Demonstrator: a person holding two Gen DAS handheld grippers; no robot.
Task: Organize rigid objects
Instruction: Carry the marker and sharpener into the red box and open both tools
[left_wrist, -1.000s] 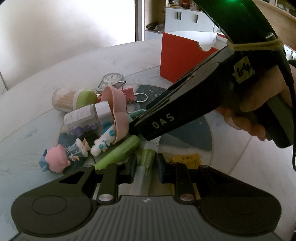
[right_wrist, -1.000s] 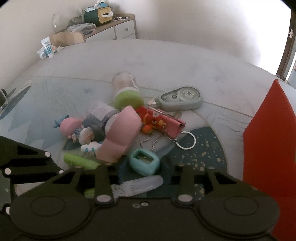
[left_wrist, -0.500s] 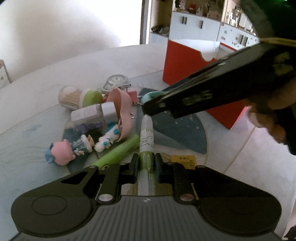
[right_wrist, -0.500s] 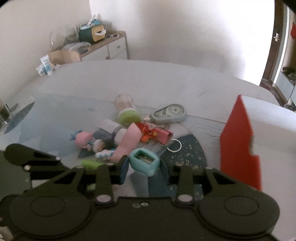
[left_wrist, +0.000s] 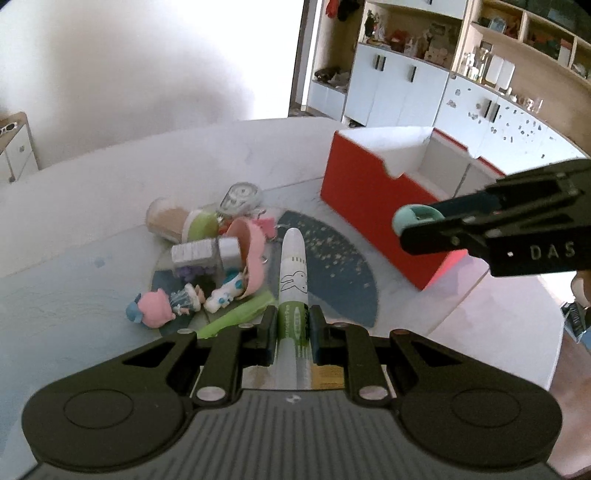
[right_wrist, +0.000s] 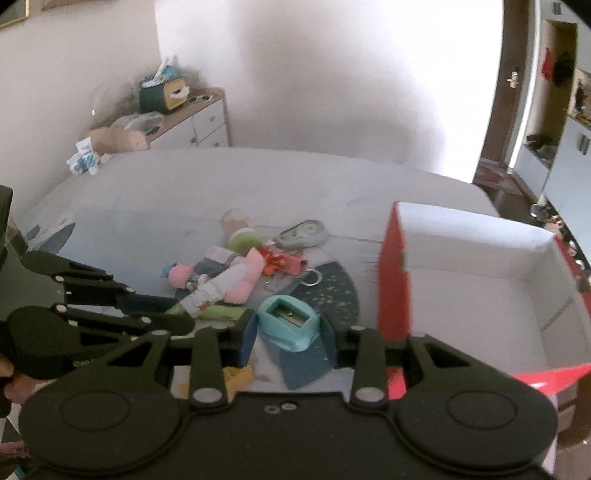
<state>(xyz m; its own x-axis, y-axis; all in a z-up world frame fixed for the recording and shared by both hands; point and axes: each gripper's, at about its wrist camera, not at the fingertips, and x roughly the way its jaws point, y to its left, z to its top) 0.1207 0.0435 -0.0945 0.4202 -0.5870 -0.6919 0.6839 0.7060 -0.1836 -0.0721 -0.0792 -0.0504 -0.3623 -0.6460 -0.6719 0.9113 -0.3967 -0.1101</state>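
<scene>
At the far left of the pile a pink-haired doll figure (left_wrist: 153, 312) lies on the white table (left_wrist: 110, 206), with a green-capped jar (left_wrist: 181, 221) on its side beyond it and a grey tape dispenser (left_wrist: 240, 194) further back. The left gripper (left_wrist: 291, 326) is clamped on a white and green pen (left_wrist: 293, 280), lifted above the pile and pointing away over the dark blue mat (left_wrist: 340, 273). To the right, the right gripper (right_wrist: 290, 328) holds a teal pencil sharpener (right_wrist: 288, 323) between its part-closed fingers, raised just beside the near left corner of the red box (left_wrist: 373, 206), which stands open-topped at the right.
</scene>
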